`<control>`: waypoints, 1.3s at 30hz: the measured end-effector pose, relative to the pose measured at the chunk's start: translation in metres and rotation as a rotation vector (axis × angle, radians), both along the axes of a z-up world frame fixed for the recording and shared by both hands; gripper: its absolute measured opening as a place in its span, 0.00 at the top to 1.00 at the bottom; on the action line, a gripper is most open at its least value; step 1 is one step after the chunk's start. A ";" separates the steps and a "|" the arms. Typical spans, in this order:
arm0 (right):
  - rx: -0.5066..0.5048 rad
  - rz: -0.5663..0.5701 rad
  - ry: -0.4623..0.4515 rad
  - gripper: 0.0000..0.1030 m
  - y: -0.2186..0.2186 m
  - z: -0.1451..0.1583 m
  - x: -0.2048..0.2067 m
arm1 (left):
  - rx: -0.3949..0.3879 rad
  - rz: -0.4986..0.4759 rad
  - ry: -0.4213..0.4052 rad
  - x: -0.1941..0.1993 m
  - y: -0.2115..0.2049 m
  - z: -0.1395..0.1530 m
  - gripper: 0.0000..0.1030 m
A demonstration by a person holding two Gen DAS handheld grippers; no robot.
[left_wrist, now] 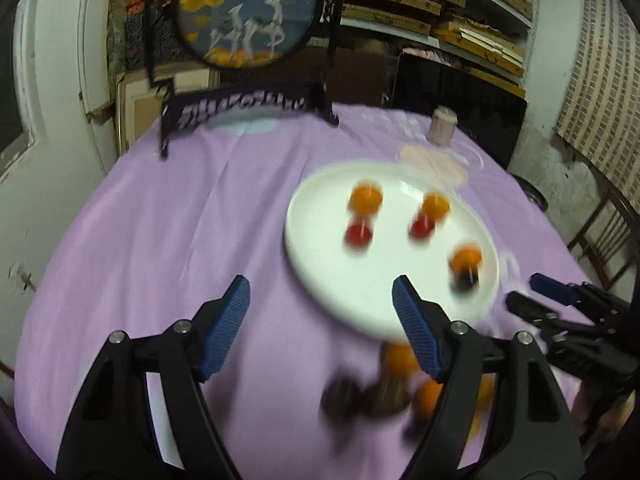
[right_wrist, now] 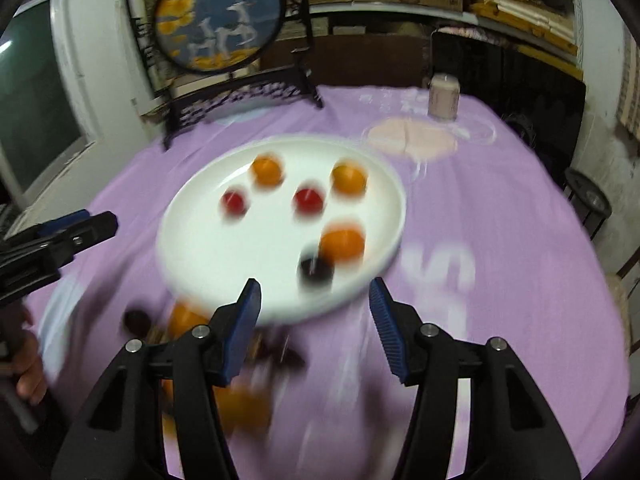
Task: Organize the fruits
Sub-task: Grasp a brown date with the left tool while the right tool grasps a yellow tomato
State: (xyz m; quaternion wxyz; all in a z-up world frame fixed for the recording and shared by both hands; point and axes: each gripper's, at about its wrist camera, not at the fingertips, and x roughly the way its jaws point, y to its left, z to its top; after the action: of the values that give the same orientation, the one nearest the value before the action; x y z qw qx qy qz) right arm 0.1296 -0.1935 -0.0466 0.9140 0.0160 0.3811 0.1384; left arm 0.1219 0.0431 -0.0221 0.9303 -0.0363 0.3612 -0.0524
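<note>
Six small round fruits (right_wrist: pixel 344 246) sat on the white plate (right_wrist: pixel 192 248); light, smooth, likely to roll. Both my left claw (left_wrist: pixel 320 300) and right claw (right_wrist: pixel 314 304) gaped, empty. Grip across widest part.

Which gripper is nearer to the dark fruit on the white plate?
Right. The right gripper is just in front of the dark fruit, while the left gripper is off to its left side.
</note>
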 end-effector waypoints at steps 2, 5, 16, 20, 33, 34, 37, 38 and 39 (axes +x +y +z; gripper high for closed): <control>0.021 0.037 0.041 0.44 -0.002 -0.009 -0.028 | -0.015 -0.015 0.036 -0.020 0.008 -0.011 0.27; 0.002 0.065 0.085 0.44 0.000 -0.020 -0.054 | -0.022 -0.059 0.109 -0.048 0.009 -0.032 0.27; 0.021 0.095 0.136 0.44 0.015 -0.041 -0.044 | -0.026 -0.186 0.146 -0.078 -0.024 -0.046 0.27; 0.113 0.149 0.145 0.63 0.020 -0.046 -0.025 | -0.037 -0.211 0.158 -0.078 -0.032 -0.046 0.27; 0.013 0.091 0.152 0.65 -0.022 -0.047 -0.074 | -0.031 -0.217 0.247 -0.053 -0.063 -0.060 0.38; 0.013 0.094 0.152 0.65 -0.022 -0.047 -0.075 | -0.030 -0.222 0.258 -0.050 -0.067 -0.062 0.44; 0.005 0.089 0.159 0.65 -0.020 -0.053 -0.072 | -0.026 -0.225 0.272 -0.042 -0.078 -0.068 0.57; 0.003 0.088 0.144 0.65 -0.019 -0.053 -0.072 | -0.017 -0.224 0.272 -0.040 -0.080 -0.068 0.58; -0.001 0.089 0.140 0.65 -0.018 -0.053 -0.071 | -0.010 -0.223 0.269 -0.040 -0.082 -0.068 0.58</control>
State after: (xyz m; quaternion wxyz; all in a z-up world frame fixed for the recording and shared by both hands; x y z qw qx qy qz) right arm 0.0583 -0.2112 -0.0998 0.8780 0.0084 0.4445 0.1772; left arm 0.0824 -0.0387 -0.0903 0.8617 -0.0073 0.4841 -0.1516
